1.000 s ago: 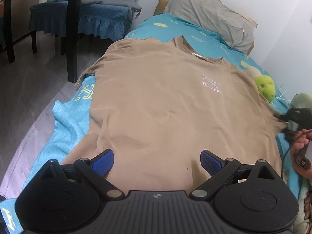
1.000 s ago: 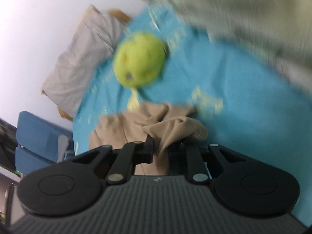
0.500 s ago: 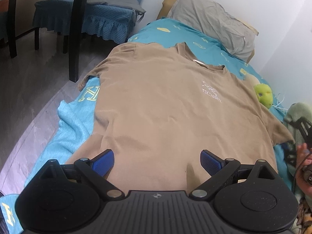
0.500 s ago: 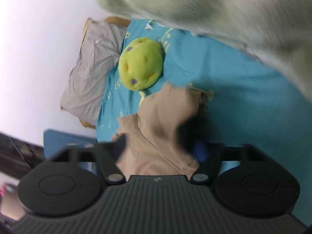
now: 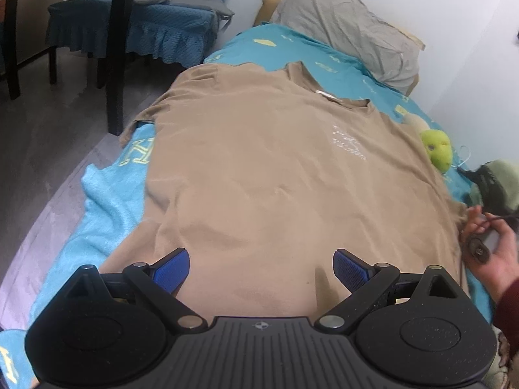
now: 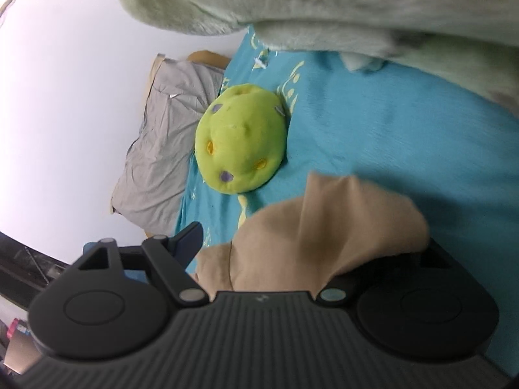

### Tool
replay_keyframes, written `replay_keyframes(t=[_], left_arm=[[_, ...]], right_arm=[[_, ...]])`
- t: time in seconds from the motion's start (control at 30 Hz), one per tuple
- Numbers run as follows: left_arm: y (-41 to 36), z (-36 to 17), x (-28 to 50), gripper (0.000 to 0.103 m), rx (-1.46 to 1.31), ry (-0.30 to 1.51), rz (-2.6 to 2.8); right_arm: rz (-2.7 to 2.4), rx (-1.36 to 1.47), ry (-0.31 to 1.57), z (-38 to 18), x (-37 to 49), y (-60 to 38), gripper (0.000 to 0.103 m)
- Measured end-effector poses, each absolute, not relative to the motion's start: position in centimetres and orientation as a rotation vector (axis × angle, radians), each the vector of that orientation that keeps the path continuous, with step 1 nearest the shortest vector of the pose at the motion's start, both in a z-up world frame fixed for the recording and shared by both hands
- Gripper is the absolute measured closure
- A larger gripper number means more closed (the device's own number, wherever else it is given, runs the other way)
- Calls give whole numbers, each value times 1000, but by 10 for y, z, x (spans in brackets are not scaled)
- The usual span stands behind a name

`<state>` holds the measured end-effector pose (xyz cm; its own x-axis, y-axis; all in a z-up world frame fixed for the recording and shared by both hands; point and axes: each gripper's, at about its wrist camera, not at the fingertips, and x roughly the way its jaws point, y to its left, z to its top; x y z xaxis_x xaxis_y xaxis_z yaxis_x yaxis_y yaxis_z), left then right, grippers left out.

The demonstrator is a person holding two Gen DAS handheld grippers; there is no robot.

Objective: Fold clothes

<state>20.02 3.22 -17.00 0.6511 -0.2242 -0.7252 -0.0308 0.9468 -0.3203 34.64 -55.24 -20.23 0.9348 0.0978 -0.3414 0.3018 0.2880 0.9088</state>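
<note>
My left gripper hovers, jaws spread, over the tan T-shirt flat on the bed; its white chest print is unreadable. My right gripper, jaws apart, has a sleeve draped between them.

**Room to move around the shirt on the bed**

The tan T-shirt lies flat, its whole surface unobstructed from the left gripper, whose jaws stand wide apart over the hem. At 9 o'clock a strip of blue bedspread lies bare along the bed's edge. At 12 o'clock the grey pillow closes off the head of the bed. At 2 o'clock the green plush toy sits just beside the shirt's sleeve edge. At 3 o'clock the right hand sits at that sleeve. In the right wrist view a pale green fleece hangs across 12 o'clock, and the sleeve drapes over one finger.
</note>
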Motion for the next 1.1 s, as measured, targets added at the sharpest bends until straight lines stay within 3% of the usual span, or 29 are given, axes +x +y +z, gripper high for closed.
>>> replay_keyframes(t=[0.17, 0.2, 0.23, 0.3, 0.37, 0.57, 0.77, 1.0, 1.1], left_arm=[[21, -169, 202, 6, -213, 807, -127], [19, -170, 202, 6, -204, 807, -130], [19, -172, 203, 6, -201, 814, -130], [18, -175, 206, 6, -200, 829, -130], [20, -175, 205, 6, -202, 828, -131], [26, -171, 203, 6, -224, 813, -120], [29, -154, 202, 6, -228, 766, -100], [42, -130, 202, 6, -184, 691, -47], [56, -126, 200, 6, -171, 676, -7]], right_arm=[[-16, 1143, 507, -191, 386, -554, 19], [14, 1136, 520, -188, 390, -555, 24], [16, 1145, 509, -186, 389, -556, 31], [-8, 1161, 509, -185, 386, -556, 66], [-51, 1138, 524, -184, 383, -553, 88], [-152, 988, 309, -150, 354, -548, 94], [-244, 791, 259, -106, 346, -529, 95], [-97, 418, 191, -33, 358, -393, 95], [21, 278, 256, -36, 378, -312, 95]])
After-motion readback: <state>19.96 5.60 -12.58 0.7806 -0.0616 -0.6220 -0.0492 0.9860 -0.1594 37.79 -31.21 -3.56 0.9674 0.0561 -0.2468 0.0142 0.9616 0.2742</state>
